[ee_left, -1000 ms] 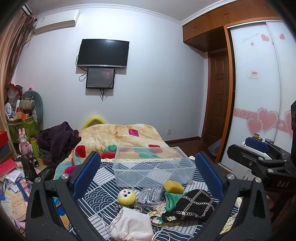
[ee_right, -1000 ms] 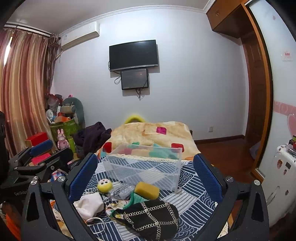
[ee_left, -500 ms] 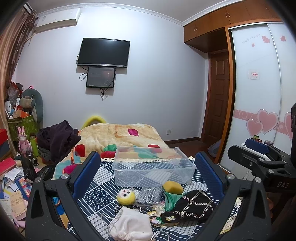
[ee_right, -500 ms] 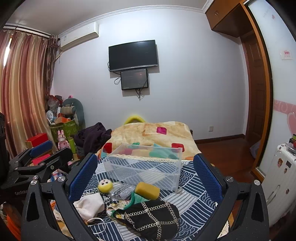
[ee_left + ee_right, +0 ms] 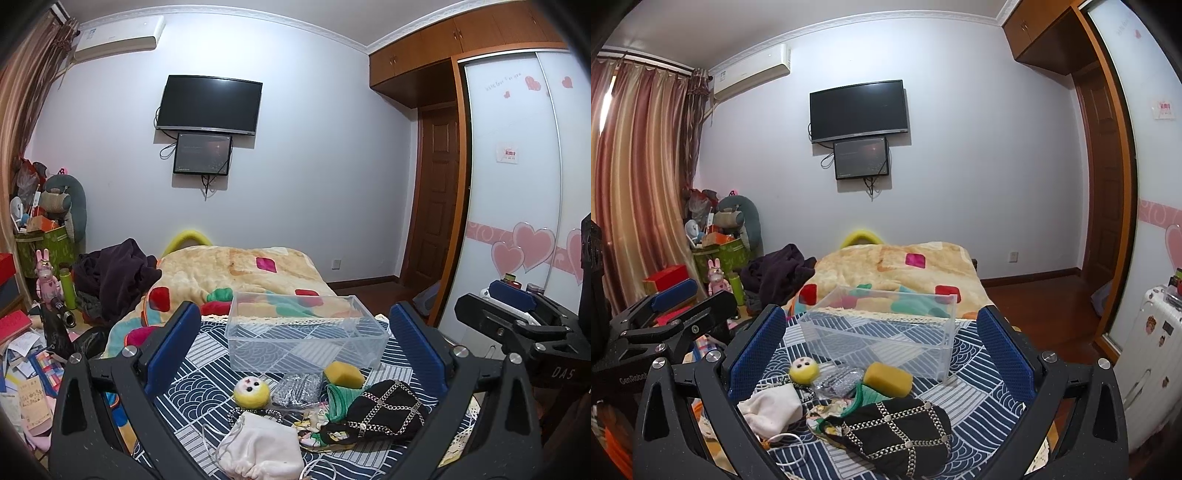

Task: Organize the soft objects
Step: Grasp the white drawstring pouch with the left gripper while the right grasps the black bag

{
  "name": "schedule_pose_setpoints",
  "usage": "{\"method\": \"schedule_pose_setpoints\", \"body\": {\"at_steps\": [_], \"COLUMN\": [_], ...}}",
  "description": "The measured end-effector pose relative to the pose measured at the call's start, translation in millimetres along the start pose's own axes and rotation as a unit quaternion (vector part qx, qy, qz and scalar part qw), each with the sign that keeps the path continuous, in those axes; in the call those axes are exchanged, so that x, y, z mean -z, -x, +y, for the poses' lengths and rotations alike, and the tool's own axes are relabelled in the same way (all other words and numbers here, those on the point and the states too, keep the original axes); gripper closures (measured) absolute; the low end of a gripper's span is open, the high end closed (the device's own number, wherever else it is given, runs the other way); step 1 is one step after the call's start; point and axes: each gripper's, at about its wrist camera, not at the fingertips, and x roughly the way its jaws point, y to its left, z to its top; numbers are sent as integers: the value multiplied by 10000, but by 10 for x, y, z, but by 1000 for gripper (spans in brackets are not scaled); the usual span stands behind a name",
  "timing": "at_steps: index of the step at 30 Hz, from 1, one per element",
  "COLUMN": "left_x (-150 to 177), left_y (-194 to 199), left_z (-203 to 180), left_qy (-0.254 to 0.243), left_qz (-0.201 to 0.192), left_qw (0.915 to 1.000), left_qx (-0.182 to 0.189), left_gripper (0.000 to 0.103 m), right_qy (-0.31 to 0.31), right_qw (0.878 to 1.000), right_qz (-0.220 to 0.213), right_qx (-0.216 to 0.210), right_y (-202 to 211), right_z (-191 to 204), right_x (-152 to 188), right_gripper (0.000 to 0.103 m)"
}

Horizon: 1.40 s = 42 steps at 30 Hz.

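Right now you hold both tools back from the work. The left gripper (image 5: 291,354) and the right gripper (image 5: 882,350) each have their jaws spread wide, with nothing between the blue pads, and both hang above the patterned cloth (image 5: 207,354) without touching anything on it. That suits a start: from here each camera takes in the whole pile and the clear bin (image 5: 303,332) behind it.

The bin stands empty and open-topped at the far side of the cloth, probably set there so that every soft thing travels a short way forward into it. The soft things lie bunched just in front of it:

- the yellow sponge (image 5: 343,374), nearest the bin wall
- the yellow plush ball (image 5: 251,393), to the left of the grey pouch (image 5: 297,386)
- the white drawstring bag (image 5: 260,452), closest to you
- the black chain-pattern bag (image 5: 376,411), lying over a green cloth (image 5: 338,400)

Because the black bag overlaps the green cloth, I judge you will lift it first, or the cloth will drag. The sponge looks the easiest first grab, since it sits apart at the edge of the pile.
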Motion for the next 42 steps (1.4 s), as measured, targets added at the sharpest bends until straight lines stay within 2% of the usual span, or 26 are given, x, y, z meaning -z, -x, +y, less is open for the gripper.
{"method": "schedule_pose_setpoints", "body": {"at_steps": [11, 17, 20, 24, 28, 35, 37, 40, 42], "left_x": [25, 174, 348, 636, 826, 1103, 1162, 1234, 1270], "left_y": [-58, -256, -413, -537, -578, -632, -664, -722, -741], "left_z": [58, 229, 338, 479, 491, 450, 441, 417, 416], "left_qy": [66, 451, 585, 734, 582, 333, 323, 287, 294], "left_qz": [107, 646, 1125, 1653, 1954, 2356, 2462, 2642, 2693], "left_qw": [9999, 9968, 9917, 9835, 9790, 9713, 9687, 9640, 9626], "left_qx": [-9, 164, 224, 79, -16, -35, 12, 51, 52], "left_gripper": [0, 0, 0, 0, 0, 1, 13, 25, 32], "right_qy": [-7, -32, -116, -133, -264, -541, -605, -621, -636], "right_qw": [10000, 9998, 9988, 9955, 9883, 9734, 9692, 9658, 9648], "right_qz": [-2, 189, 476, 933, 1505, 2226, 2389, 2519, 2550], "right_qx": [-13, 95, 18, 97, 40, -5, -28, -38, -35], "right_y": [-2, -100, -219, -384, -548, -665, -674, -688, -692], "right_z": [11, -52, -102, -146, -212, -336, -365, -377, -384], "right_x": [-2, 69, 163, 354, 602, 905, 987, 1056, 1087], "right_gripper": [0, 0, 0, 0, 0, 0, 0, 1, 7]}}
